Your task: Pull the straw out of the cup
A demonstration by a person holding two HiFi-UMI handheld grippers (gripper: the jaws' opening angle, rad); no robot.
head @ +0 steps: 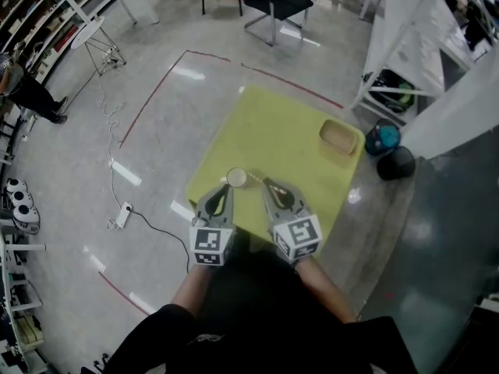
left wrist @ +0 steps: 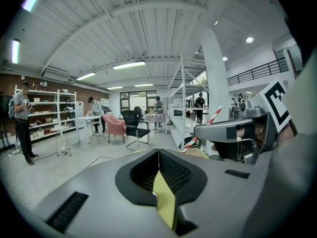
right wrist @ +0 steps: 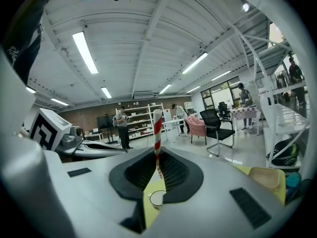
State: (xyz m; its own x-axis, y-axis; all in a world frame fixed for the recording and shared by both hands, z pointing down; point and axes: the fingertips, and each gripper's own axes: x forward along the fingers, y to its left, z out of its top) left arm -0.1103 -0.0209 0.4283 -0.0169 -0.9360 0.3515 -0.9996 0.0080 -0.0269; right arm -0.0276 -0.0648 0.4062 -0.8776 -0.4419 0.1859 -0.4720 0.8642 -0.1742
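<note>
Right gripper point(right wrist: 157, 158) was nearly closed, pinching the red-and-white straw point(right wrist: 157, 128), which stood upright. The straw's lower end showed just above the cup point(right wrist: 157, 199), apparently clear of the rim. The cup sat on the yellow worktop point(head: 288, 131) near its front edge, between the two gripper tips. Left gripper point(left wrist: 158, 155) had its jaws together with nothing in them, just beside the cup. A tan tray point(head: 337, 136) sat at the far right corner.

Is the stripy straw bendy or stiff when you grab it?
Probably fairly stiff: the straw stands straight above the right gripper, without drooping. It looks thin and light, so a hard pinch might squash it. Being round, it would likely roll if dropped on the table.
</note>
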